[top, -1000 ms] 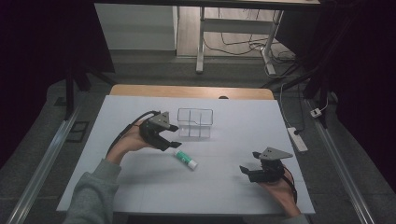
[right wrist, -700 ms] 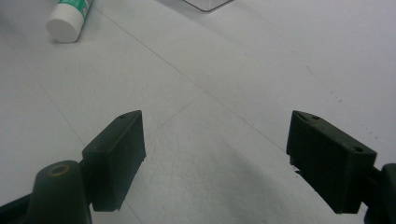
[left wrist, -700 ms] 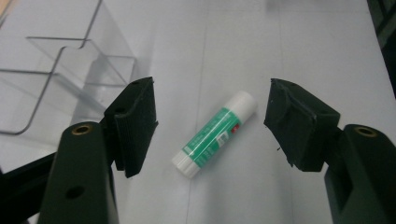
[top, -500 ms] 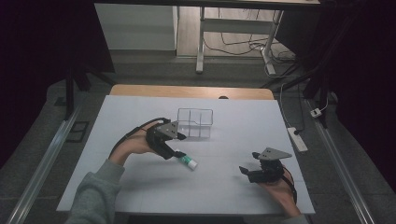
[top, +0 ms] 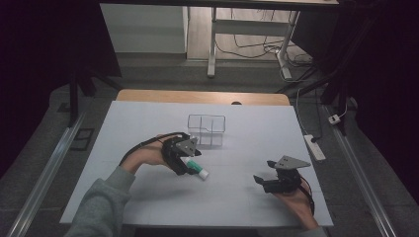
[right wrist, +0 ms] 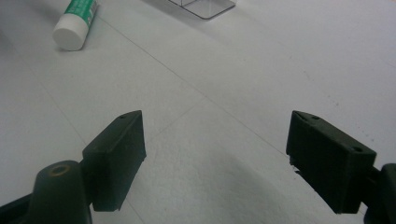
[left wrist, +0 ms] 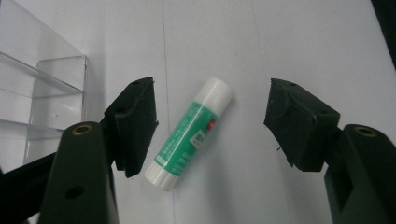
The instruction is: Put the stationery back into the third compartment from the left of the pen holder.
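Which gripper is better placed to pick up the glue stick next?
Left. The left gripper hangs over the glue stick with the stick lying between its open jaws, not yet pinched. The right gripper sits open, well off to the side.

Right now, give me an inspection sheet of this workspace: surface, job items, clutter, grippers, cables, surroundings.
Surface: white table top, bare wooden strip along the far edge.
Job's things: green-and-white glue stick lying flat; clear plastic organizer behind it, compartments look empty.
Clutter: nothing seen.
Grippers: left gripper open, jaws either side of the glue stick, pads not pressing; right gripper open over bare table.
Cables: black cable trailing from the left gripper; power strip and cords on the floor.
Surroundings: dark room, desk legs beyond the table.
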The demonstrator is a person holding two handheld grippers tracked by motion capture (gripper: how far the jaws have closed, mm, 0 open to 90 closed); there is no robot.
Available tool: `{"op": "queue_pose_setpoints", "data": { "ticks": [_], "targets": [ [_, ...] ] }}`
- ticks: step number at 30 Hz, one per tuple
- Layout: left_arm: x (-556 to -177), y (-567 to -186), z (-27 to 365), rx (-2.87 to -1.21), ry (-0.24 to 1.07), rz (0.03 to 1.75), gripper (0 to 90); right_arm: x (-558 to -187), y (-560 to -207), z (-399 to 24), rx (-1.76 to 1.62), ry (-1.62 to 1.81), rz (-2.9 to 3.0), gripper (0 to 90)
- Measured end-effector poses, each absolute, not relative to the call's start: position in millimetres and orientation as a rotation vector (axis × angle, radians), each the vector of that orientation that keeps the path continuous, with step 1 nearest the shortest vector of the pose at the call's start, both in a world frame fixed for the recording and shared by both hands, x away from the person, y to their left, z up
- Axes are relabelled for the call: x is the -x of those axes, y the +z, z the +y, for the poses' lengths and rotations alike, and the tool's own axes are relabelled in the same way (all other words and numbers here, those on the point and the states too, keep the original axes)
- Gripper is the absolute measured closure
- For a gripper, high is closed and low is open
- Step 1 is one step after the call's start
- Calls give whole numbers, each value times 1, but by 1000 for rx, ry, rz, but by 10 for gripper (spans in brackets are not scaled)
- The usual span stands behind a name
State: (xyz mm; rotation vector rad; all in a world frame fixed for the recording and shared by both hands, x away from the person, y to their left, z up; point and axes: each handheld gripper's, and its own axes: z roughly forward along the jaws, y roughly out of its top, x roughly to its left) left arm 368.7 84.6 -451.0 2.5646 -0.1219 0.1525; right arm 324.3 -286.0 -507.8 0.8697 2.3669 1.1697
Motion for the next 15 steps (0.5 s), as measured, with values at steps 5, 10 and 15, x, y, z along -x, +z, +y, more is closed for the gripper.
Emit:
{"op": "queue_pose_setpoints", "data": {
  "ticks": [5,10,15],
  "targets": [
    [-375,-456,70,-2600,134,-164,341,-325,-508,-283,-853,1162,2381,186],
    [-381,-468,55,-2644,107,-208,329,-324,-507,-284,-860,1178,2373,186],
    [-384,-477,47,-2692,98,-248,321,-325,-508,-283,-855,1164,2390,186]
  ]
}}
